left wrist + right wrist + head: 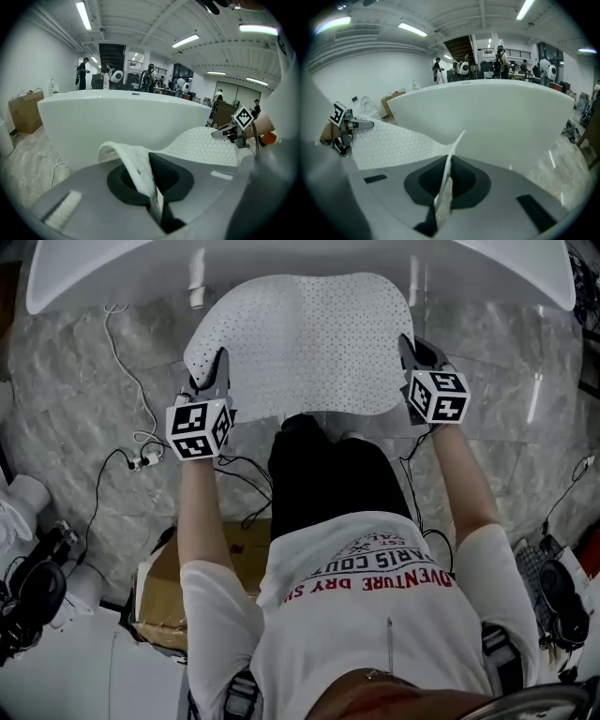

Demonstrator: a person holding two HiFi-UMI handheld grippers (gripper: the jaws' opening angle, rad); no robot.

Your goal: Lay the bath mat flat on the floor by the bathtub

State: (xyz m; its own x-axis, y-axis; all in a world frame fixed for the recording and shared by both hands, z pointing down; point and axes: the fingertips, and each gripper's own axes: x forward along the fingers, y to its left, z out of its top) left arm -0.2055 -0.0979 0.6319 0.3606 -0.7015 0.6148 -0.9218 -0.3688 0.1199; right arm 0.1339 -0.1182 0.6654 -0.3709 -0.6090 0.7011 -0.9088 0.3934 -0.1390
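Note:
A white dotted bath mat (302,343) hangs spread between both grippers, just in front of the white bathtub (112,273). My left gripper (214,371) is shut on the mat's near left corner, and the mat's edge (136,166) curls up between its jaws. On the mat's near right corner my right gripper (410,354) is shut, a thin fold of the mat (446,187) pinched upright between its jaws. The mat (393,143) stretches off toward the other gripper (344,124). The mat's middle sags a little and its far edge reaches the tub's base.
The marble-pattern floor (84,427) lies under plastic sheeting. White and black cables (131,442) trail at the left. A cardboard box (164,596) sits behind the person's left leg. The tub wall (117,122) rises close ahead. People stand far back in the hall (84,72).

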